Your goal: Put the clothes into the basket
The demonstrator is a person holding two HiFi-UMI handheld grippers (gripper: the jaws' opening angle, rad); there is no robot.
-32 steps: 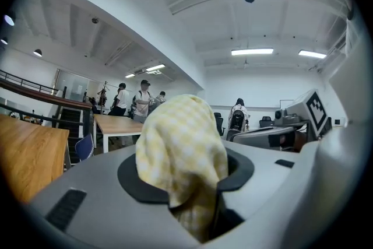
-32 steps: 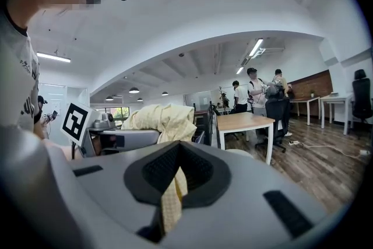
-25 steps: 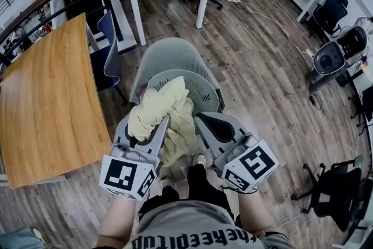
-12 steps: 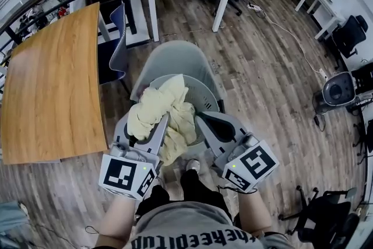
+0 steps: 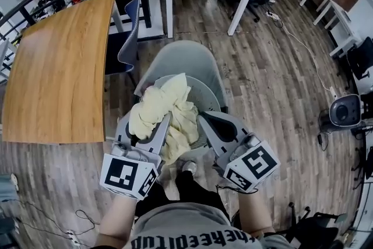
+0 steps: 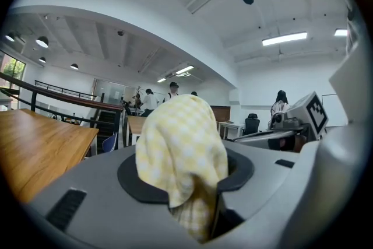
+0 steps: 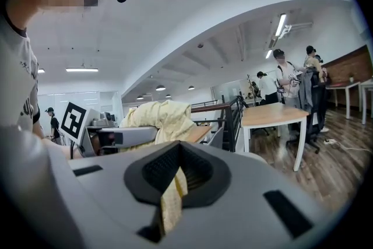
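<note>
Above the basket (image 5: 205, 96), crumpled yellow-checked cloth (image 5: 154, 109)

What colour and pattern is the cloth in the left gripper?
The cloth is pale yellow-and-white check; clearest in the left gripper view.

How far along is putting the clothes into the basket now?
Done: nothing shows lying loose in the grey basket. In hand: the yellow checked cloth is pinched by both the left gripper and the right gripper, bunched above the basket's rim. Left: lower it inside and open both grippers.
</note>
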